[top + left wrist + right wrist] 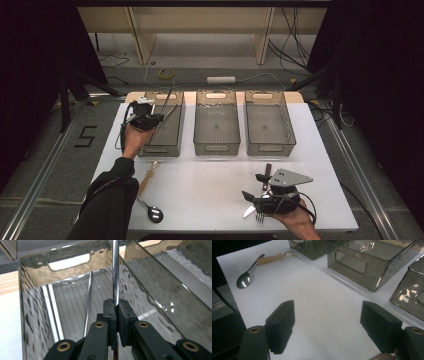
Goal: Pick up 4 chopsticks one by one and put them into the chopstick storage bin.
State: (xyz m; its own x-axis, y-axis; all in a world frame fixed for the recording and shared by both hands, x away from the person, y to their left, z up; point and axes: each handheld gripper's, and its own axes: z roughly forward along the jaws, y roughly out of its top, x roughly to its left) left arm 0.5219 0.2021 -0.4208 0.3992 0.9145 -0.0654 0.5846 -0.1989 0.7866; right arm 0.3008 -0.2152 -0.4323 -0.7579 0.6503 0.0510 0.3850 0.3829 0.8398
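Currently, item 1: thin metal rod (167, 99), prob. a utensil handle, held in my left gripper (152, 120).

High view: left gripper over the near-left part of the left bin (175, 145), rod slanting up and away above the bin. Middle bin (217, 148) and right bin (270, 148) just beside it, in a row. My right gripper (255, 202) low at the table's near right, over a knife (250, 210) and fork (259, 217). Spoon (154, 213) and wood-handled piece (147, 179) lie near left on the white table (210, 185).

Left gripper view: jaws clamped tight on the rod (115, 272), pads meeting round it. Rod runs straight up past the bin's rim (67, 255). A second thin metal piece (88, 300) leans inside.

Right gripper view: jaws spread wide, nothing between; bare table below, spoon (244, 281) far off.

Handling, my est.: rod light, stiff, polished, so slippery; may pivot in the pads. Best grip is mid-shaft, square across. Not fragile, but will clatter on the hard bin.
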